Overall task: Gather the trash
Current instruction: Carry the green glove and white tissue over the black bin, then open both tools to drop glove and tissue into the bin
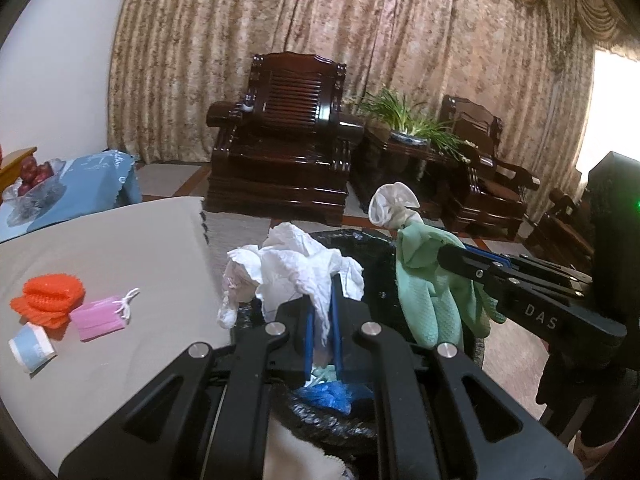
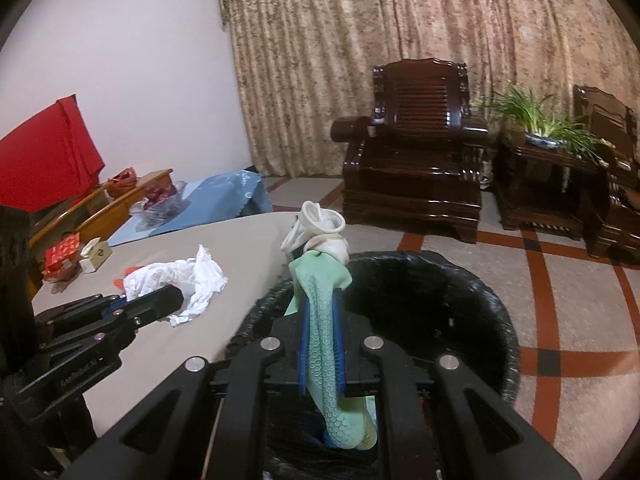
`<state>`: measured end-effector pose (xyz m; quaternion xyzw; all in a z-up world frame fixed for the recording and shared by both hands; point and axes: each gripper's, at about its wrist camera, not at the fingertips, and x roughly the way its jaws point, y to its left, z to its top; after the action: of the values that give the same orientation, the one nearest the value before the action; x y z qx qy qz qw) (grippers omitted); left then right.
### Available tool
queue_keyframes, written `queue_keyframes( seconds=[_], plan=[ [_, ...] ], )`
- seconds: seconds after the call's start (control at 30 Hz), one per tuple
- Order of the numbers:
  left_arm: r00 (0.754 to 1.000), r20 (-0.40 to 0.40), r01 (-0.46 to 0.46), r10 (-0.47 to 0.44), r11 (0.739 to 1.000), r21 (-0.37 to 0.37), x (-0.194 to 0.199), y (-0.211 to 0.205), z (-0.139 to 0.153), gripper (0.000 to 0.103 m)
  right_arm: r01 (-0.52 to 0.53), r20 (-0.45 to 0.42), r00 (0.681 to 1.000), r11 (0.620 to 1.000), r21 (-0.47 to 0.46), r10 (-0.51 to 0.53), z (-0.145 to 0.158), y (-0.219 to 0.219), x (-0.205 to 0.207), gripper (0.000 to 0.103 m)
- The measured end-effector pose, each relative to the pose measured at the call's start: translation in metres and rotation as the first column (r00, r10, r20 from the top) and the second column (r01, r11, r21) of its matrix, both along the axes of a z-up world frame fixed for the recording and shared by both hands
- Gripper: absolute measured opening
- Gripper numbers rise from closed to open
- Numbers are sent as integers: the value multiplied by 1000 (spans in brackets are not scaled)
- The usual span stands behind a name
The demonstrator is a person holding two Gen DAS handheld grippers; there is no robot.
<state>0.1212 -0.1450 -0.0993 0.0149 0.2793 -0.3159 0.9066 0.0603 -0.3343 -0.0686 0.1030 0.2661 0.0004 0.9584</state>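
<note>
Our left gripper (image 1: 320, 316) is clamped on crumpled white tissue (image 1: 296, 264), our right gripper (image 2: 322, 332) on a green rubber glove (image 2: 324, 320); both hang over the black-lined bin (image 2: 460, 280), its mouth spreading toward two o'clock in the right view. We should centre each load over the opening before letting go, since loose ends could snag the rim; the mask (image 1: 100, 316), orange netting (image 1: 50, 298) and cup (image 1: 32, 346) wait at nine o'clock on the table (image 1: 120, 240). The bin's depth is hidden; its blue contents stay unclear.

Crumpled white tissue paper (image 1: 304, 264); scaly-textured green rubber glove (image 2: 324, 344); crinkly glossy black plastic bin liner (image 2: 460, 304); polished dark wooden armchair (image 1: 280, 136); matt grey surface (image 1: 120, 248).
</note>
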Motion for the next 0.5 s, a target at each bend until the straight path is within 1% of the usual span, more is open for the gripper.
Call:
queue_keyframes(
  seconds=[0.5],
  plan=[
    [996,-30,85,-84,996,39,12,-48,-27,7,73,-64,995,997,5,-72,-29,-41,-8,10]
  ],
)
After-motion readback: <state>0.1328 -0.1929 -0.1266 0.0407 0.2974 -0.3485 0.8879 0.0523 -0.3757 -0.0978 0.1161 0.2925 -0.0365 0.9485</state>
